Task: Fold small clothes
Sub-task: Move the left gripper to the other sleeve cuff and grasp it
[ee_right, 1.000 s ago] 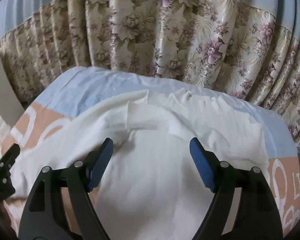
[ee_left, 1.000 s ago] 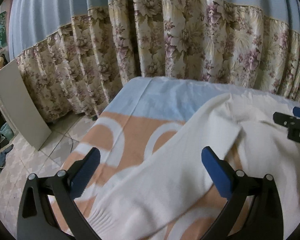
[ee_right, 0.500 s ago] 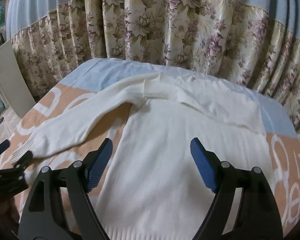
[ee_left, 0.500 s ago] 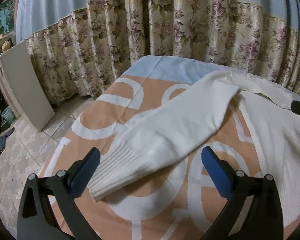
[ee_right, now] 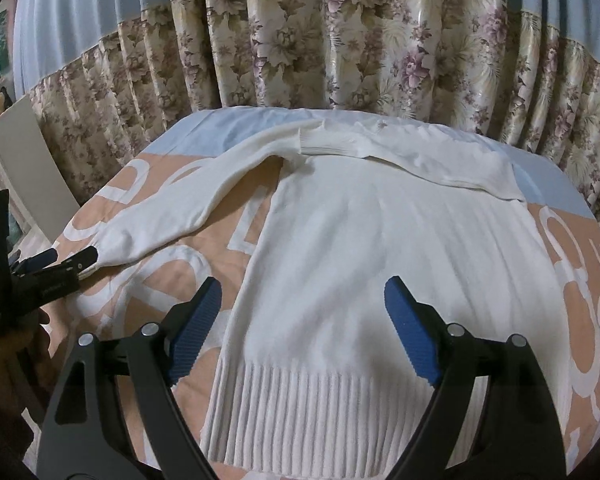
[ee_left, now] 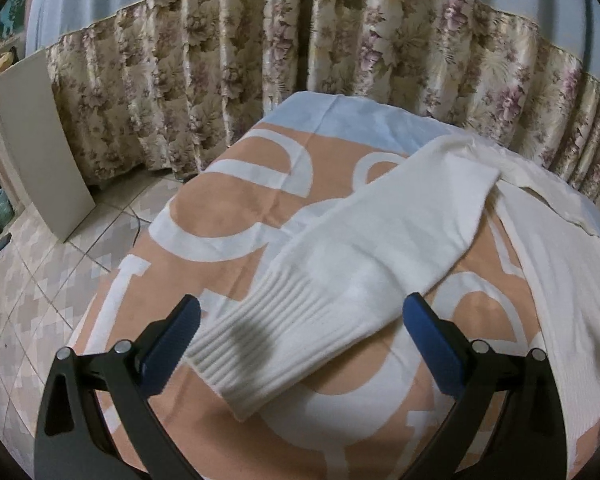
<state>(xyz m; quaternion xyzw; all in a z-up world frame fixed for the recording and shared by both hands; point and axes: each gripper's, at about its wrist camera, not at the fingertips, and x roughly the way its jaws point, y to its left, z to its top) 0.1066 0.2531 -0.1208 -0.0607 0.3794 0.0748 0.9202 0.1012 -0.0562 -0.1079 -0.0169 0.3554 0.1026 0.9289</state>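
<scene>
The left gripper [ee_left: 300,340] has its fingers wide apart astride the sweater's ribbed cuff [ee_left: 244,352], not pressing it. The right gripper's [ee_right: 304,320] fingers are opening, empty, above the hem [ee_right: 320,408]. The cream sweater [ee_right: 360,260] lies flat on the bench's orange-and-white cloth [ee_right: 580,300], one sleeve stretched out sideways.

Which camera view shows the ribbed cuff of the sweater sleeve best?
The left wrist view: the ribbed cuff lies whole and close between the open left tongs. In the right wrist view the cuff is small at the left edge, partly hidden behind those tongs.
</scene>
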